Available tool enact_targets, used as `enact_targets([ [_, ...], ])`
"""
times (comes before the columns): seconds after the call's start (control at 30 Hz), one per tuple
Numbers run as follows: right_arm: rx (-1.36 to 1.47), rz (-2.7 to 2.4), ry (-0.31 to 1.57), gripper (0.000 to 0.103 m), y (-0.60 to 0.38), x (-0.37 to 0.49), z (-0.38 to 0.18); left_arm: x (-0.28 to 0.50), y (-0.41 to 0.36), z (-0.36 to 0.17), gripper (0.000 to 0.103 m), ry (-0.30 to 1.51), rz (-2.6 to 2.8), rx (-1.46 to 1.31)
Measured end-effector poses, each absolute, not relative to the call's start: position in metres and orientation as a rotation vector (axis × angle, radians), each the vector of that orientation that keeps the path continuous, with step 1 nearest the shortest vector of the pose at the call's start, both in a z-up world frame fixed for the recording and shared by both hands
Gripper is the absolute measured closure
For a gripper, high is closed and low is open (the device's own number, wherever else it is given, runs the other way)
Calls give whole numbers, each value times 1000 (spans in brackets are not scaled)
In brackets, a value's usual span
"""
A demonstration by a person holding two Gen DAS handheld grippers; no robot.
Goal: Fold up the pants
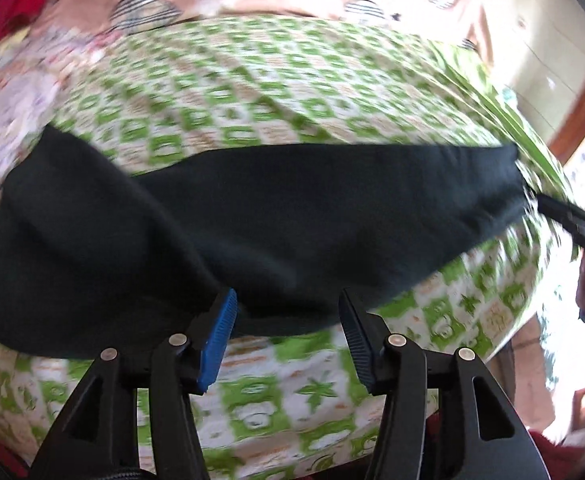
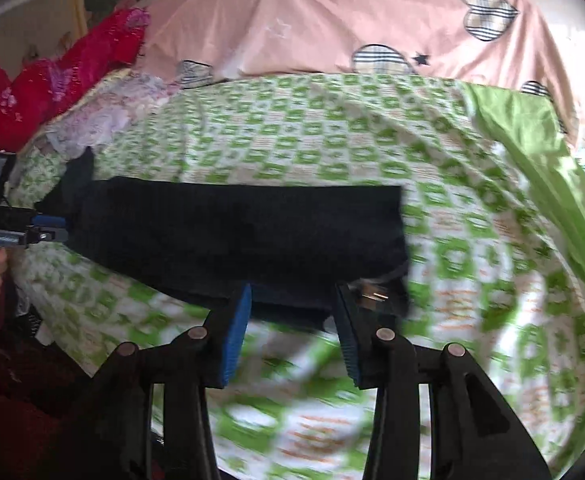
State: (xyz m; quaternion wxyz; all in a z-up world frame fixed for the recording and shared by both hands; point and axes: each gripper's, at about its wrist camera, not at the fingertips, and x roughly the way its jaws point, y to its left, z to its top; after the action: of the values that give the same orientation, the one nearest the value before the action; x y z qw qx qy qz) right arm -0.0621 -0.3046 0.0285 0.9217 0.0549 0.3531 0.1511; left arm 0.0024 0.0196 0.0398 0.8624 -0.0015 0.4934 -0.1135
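On the green-checked bedsheet [image 2: 292,132] the black pants [image 1: 252,220] lie as a long band crosswise just ahead of both claws, near edge between each one's pads, and the left claw [image 1: 286,312] and the right claw [image 2: 292,308] stand half open, released, grasping nothing.

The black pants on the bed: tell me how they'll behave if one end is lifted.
The black pants will probably hang limp: they lie flat and creased on the green checked sheet. Likely light, being thin folded cloth. A push would probably bunch them, since the sheet beneath is already wrinkled.
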Motion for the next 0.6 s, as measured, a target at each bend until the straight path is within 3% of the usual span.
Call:
enact_targets([
  [0.07,120,368,720,60,-283,-54,29,11,32,43,29,1059,-149,-8],
  [0.4,150,677,739,60,-163,-15,23,66,91,64,24,1101,113,-62],
  [0.6,193,810,727,60,-100,1,34,118,97,59,24,1166,319,53],
])
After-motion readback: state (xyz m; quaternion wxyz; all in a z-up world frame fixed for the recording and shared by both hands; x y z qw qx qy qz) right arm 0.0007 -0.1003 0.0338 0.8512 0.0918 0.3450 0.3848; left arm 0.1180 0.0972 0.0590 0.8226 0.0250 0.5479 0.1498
